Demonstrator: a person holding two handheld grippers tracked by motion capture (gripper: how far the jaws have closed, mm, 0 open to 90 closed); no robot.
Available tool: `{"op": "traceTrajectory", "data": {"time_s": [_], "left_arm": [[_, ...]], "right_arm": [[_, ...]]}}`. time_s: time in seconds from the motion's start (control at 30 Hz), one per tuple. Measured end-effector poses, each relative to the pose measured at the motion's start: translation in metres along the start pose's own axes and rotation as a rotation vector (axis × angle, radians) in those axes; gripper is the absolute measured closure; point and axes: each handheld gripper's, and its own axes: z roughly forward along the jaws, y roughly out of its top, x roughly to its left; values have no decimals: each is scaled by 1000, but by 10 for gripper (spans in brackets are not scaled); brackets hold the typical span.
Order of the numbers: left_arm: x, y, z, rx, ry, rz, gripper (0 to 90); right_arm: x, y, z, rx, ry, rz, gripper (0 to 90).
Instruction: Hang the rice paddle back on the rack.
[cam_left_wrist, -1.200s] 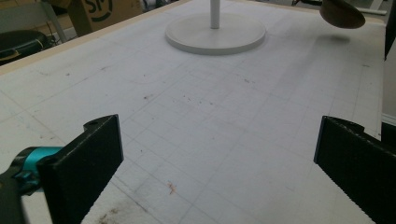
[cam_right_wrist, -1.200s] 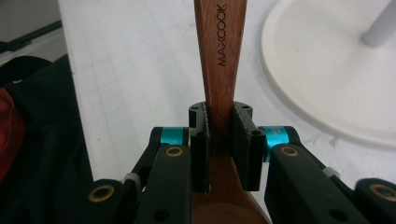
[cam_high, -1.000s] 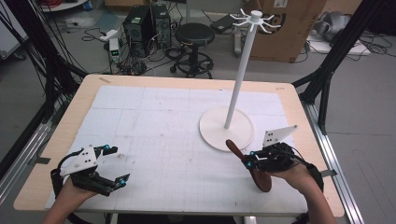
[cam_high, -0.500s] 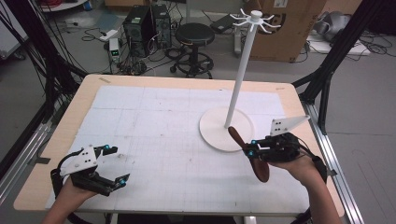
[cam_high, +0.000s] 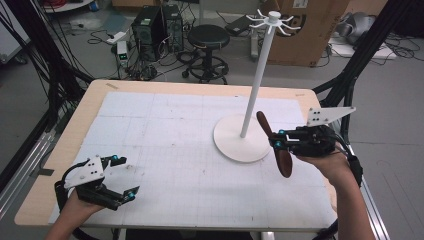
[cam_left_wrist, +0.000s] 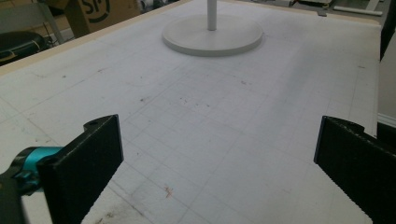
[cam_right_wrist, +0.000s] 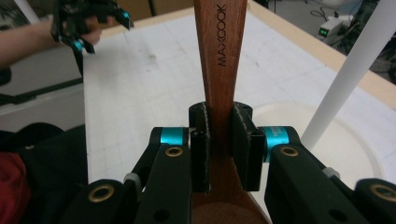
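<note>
A dark wooden spoon (cam_high: 284, 160) marked MAXCOOK (cam_right_wrist: 219, 56) is held in the air by my right gripper (cam_high: 278, 141), which is shut on its handle (cam_right_wrist: 219, 144). The handle tip points up toward the pole and the bowl hangs low. It hovers beside the white hook stand (cam_high: 255, 85), just right of the stand's round base (cam_high: 235, 140). The stand's pole (cam_right_wrist: 345, 74) rises close on the right in the right gripper view. My left gripper (cam_high: 127, 176) rests near the table's front left, jaws wide open (cam_left_wrist: 219, 163) with nothing between them.
The white gridded mat (cam_high: 185, 130) covers the wooden table (cam_high: 95, 95). The stand's hooks (cam_high: 272, 17) sit high above the far edge. A stool (cam_high: 207, 37), computer towers and cardboard boxes stand on the floor behind. The stand's base (cam_left_wrist: 212, 35) lies far ahead of the left gripper.
My right gripper has lifted the spoon and carried it away from the front edge toward the stand's base. The left gripper has stayed still.
</note>
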Motion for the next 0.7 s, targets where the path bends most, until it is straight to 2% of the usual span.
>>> {"op": "traceTrajectory", "data": {"time_s": [0.1,0.33,0.7], "left_arm": [[0,0,-1,-2,1,-1,19],[1,0,0,-3,-2,1,19],[1,2,-1,-13,-10,-2,19]], "right_arm": [[-4,5,-5,-27,-13,-2,784],[-14,17,-18,-95,-8,7,784],[-24,31,-30,-145,-21,10,784]]}}
